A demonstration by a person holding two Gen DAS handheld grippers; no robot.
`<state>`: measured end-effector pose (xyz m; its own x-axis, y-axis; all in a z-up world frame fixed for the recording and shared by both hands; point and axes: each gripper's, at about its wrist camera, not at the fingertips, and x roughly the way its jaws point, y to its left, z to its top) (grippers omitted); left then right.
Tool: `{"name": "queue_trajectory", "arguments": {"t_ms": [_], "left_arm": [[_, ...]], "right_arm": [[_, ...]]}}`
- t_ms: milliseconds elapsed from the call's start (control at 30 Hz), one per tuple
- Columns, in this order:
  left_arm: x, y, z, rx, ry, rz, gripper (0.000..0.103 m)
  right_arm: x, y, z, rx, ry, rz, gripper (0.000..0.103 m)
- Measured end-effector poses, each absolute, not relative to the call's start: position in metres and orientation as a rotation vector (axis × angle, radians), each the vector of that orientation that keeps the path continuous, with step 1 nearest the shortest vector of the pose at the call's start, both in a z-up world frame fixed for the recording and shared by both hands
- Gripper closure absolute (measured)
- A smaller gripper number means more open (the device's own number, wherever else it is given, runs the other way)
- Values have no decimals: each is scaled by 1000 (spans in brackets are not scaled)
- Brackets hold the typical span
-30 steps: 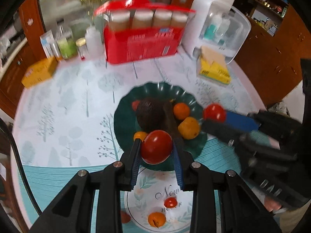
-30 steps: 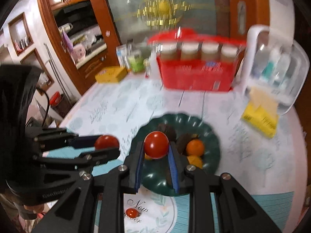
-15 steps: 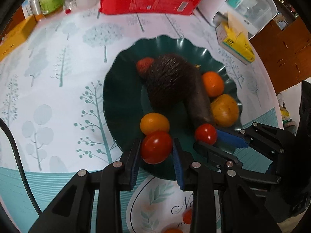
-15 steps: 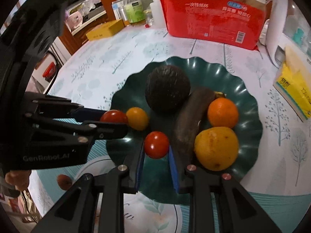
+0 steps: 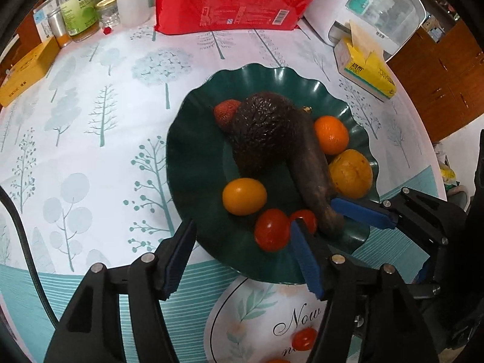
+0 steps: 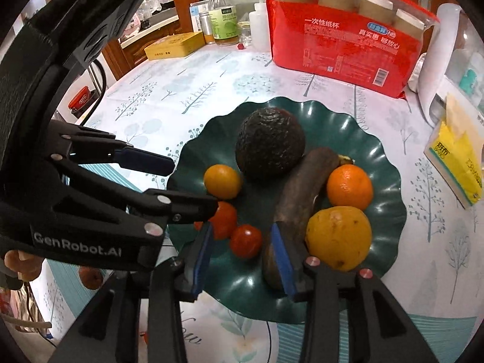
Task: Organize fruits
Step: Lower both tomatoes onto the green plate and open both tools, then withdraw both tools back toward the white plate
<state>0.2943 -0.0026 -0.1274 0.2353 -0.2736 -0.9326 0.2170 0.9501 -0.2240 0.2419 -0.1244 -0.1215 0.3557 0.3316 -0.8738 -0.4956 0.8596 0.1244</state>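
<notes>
Left claw [image 5: 242, 254] first: our jaws are spreading, pads clear of the tomato [image 5: 271, 230] that sits between them on the near side of the green plate [image 5: 193, 157], and we see a second tomato [image 5: 306, 218] just beside it with the right claw [image 5: 326, 217] at that one. Over to the right wrist view, where our right claw [image 6: 242, 245] is opening too, its small tomato [image 6: 245, 240] resting loose on the plate [image 6: 384, 211] between the blue pads, the dark banana [image 6: 299, 199] touching the right pad and the left claw [image 6: 193, 184] poised over the bigger tomato [image 6: 225, 219].
</notes>
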Motion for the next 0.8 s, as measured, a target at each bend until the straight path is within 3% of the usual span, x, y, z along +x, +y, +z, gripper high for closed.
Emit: {"name": "queue_trajectory", "arguments": {"t_ms": [167, 800], "left_arm": [[284, 3, -116, -47, 1257, -306, 34], [239, 14, -56, -28, 1161, -214, 31]], "right_arm": [[238, -124, -117, -168, 1092, 505, 62], [215, -145, -69, -58, 1061, 423, 62]]}}
